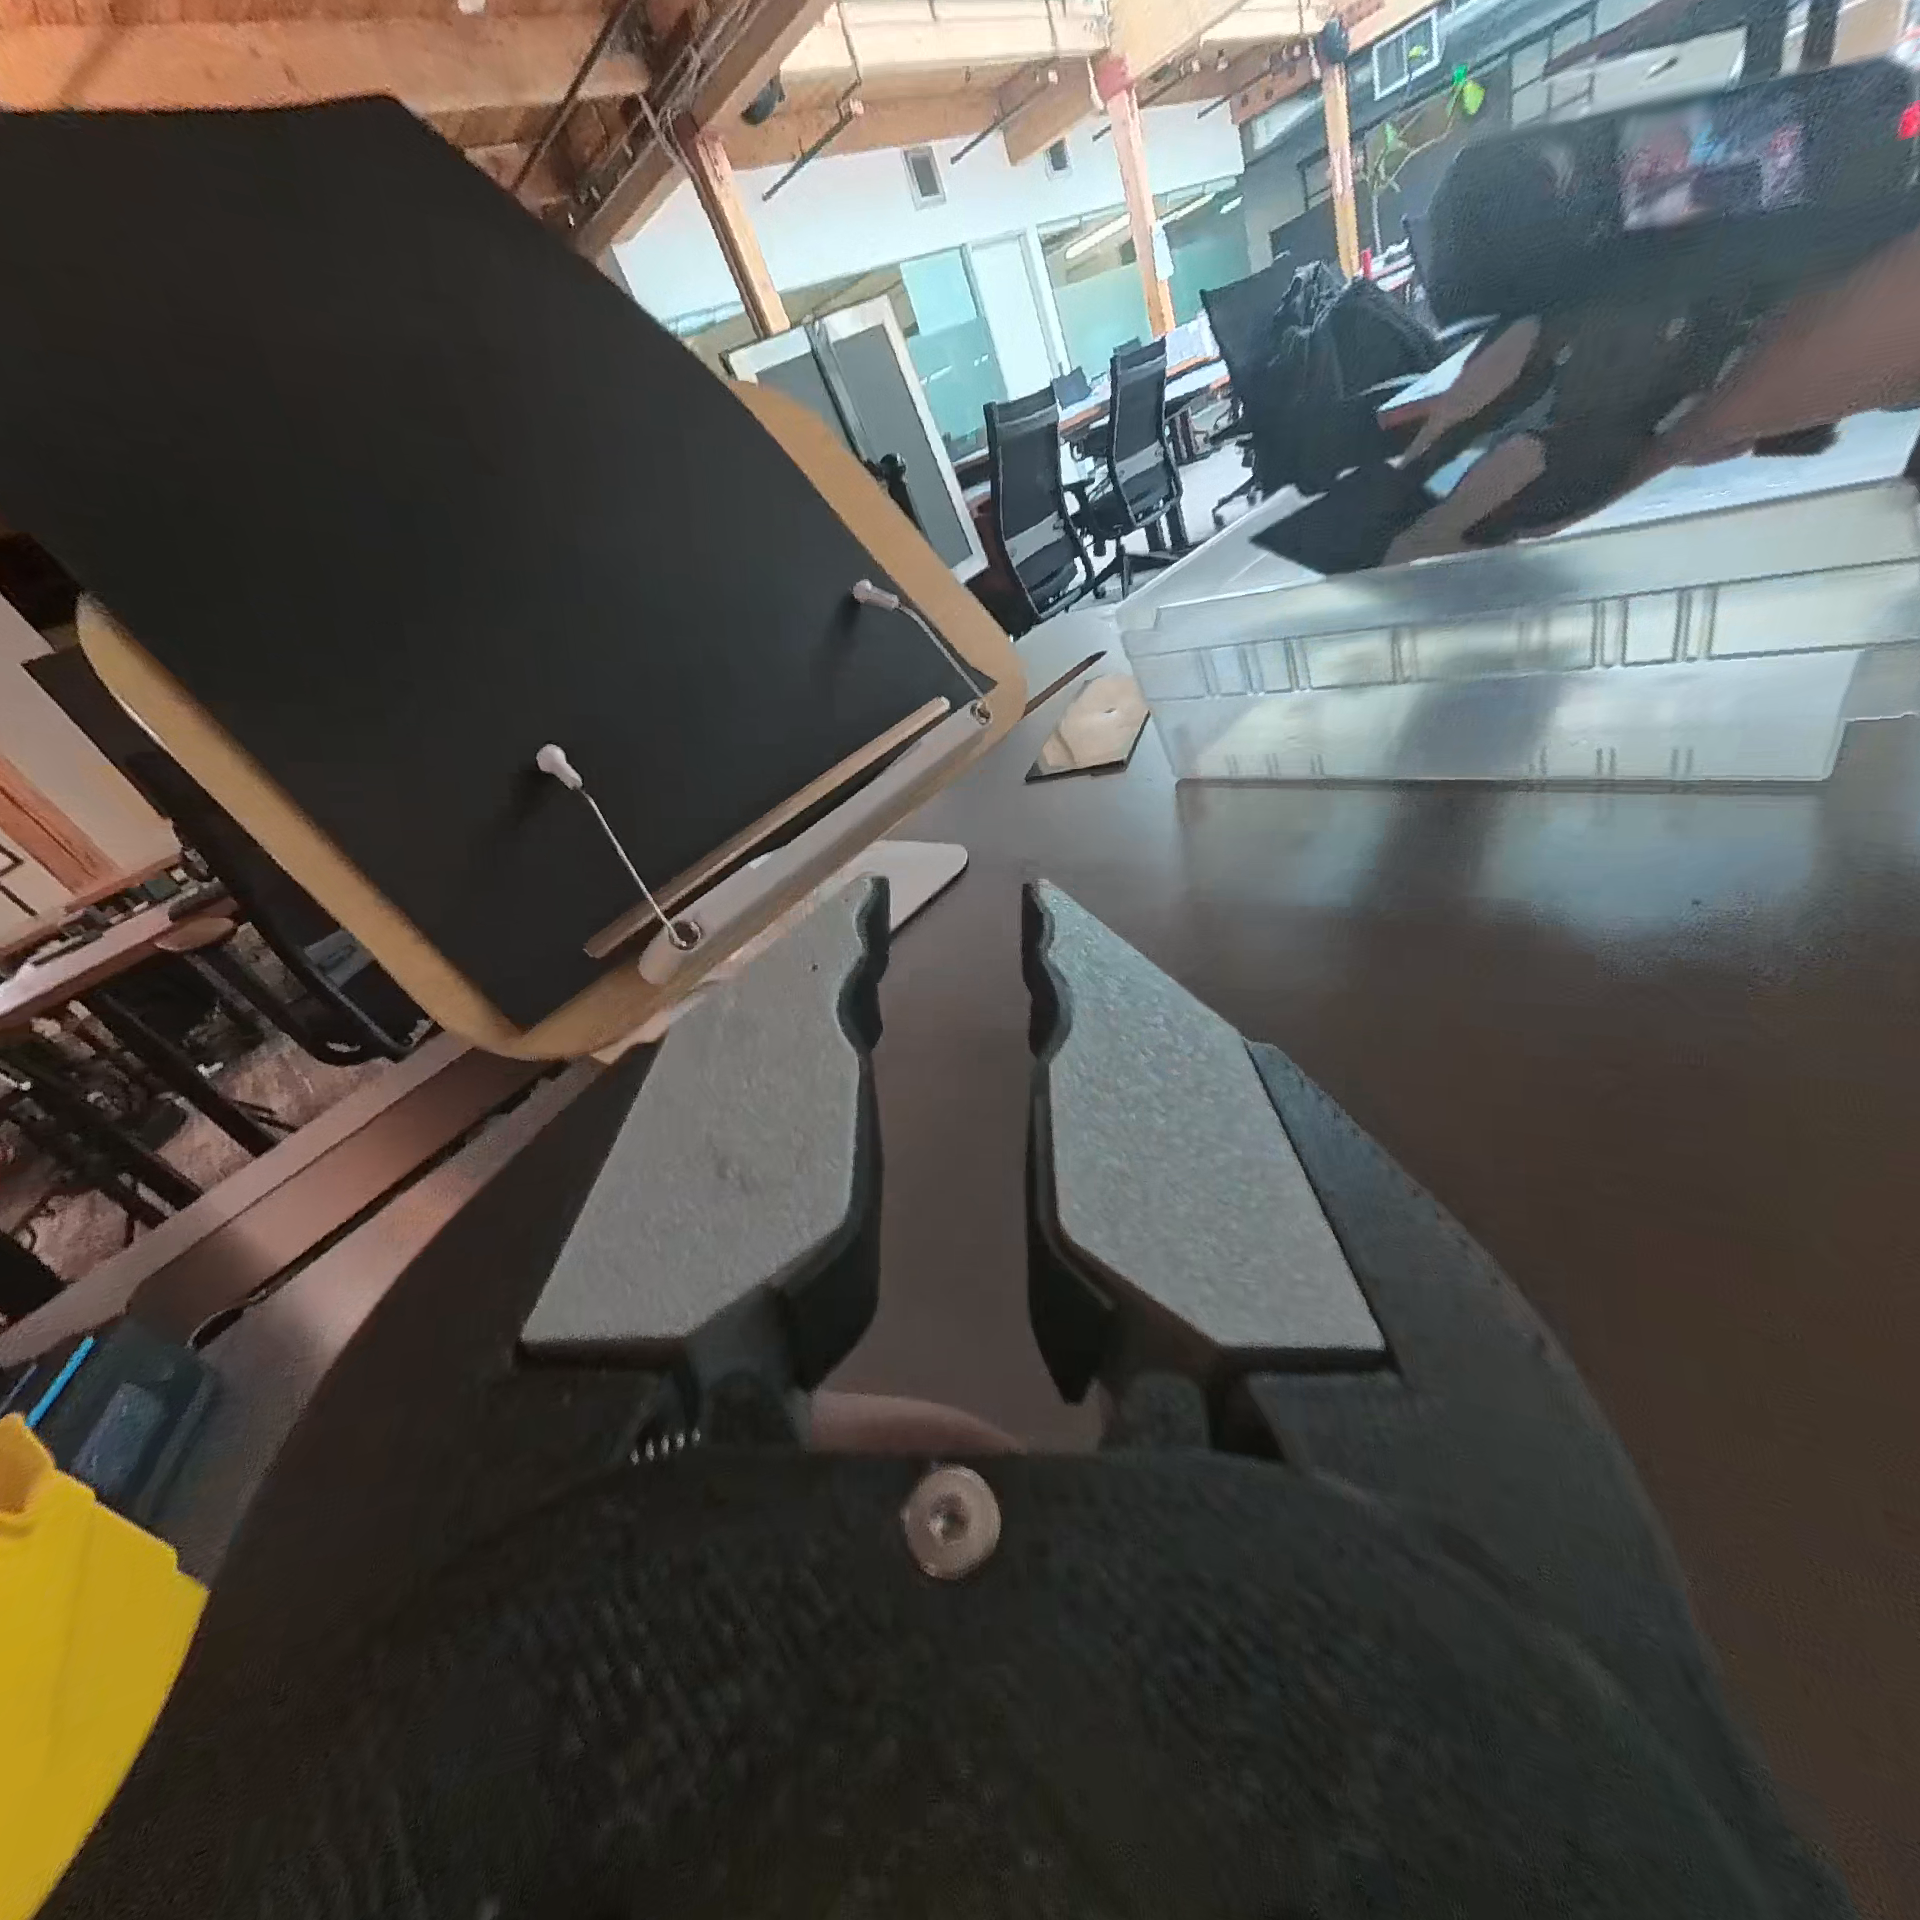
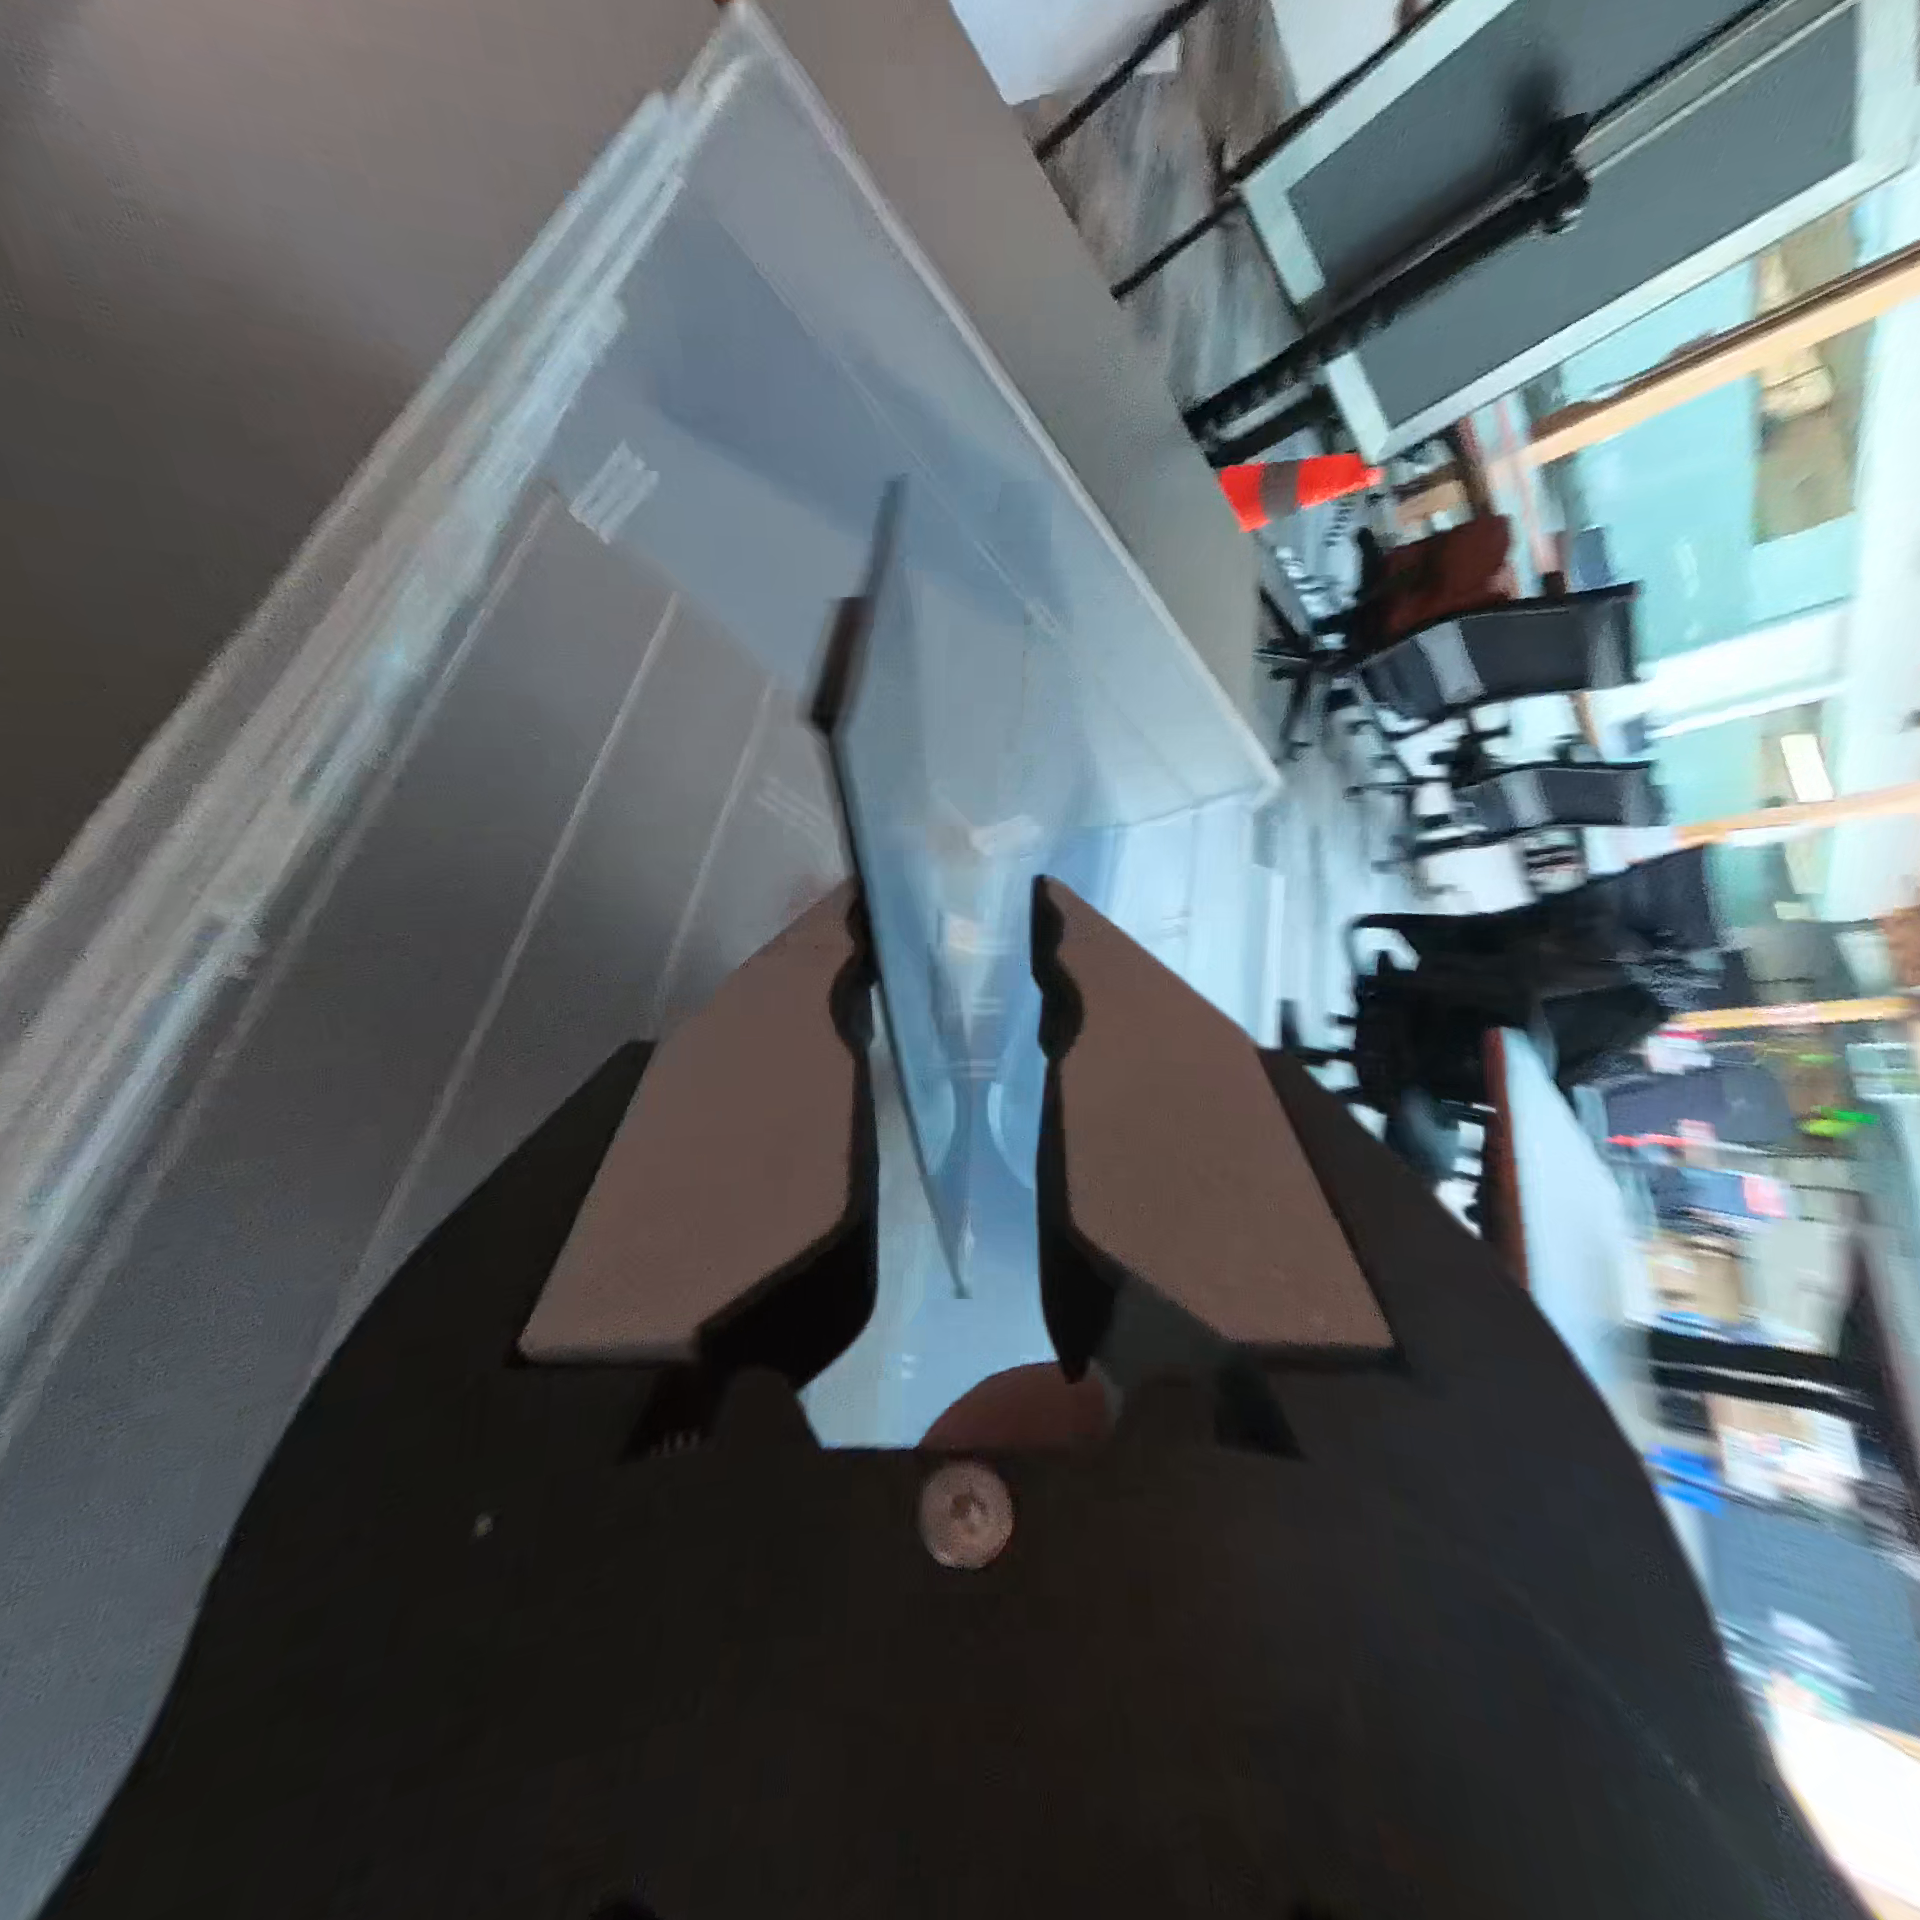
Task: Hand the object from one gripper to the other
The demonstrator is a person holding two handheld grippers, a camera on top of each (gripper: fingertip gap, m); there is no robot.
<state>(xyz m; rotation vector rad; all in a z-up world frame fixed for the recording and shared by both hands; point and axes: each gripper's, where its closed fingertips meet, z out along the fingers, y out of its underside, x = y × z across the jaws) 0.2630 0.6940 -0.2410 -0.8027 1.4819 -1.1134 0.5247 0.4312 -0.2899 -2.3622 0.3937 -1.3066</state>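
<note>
the left gripper [image 1: 956,935], a black two-finger tool with grey textured pads, sits low over the dark glossy tabletop [image 1: 1455,1039] with its jaws spread and nothing between them, which fits a tool waiting to receive. just beyond its left finger stands a tilted black board with a tan wooden rim and two thin wire clips [image 1: 468,540], a stand of some kind, leaning away from the tool on a pale base

the task's thing, a thin flat dark square plate with a glossy face [image 2: 914,935], is at the right gripper [image 2: 951,935]. in the right wrist view it runs edge-on between the fingers, lying against the left pad, while a gap shows on the right side, so i cannot tell whether the jaws are pinching it. from the left wrist view the same plate [image 1: 1340,525] pokes out of that blurred tool [image 1: 1455,488], well apart from the left one, above the clear ribbed plastic bin [image 1: 1507,686]

holding the plate by one edge probably leaves the far edge free for the other tool to take; the handover looks not yet done
</note>
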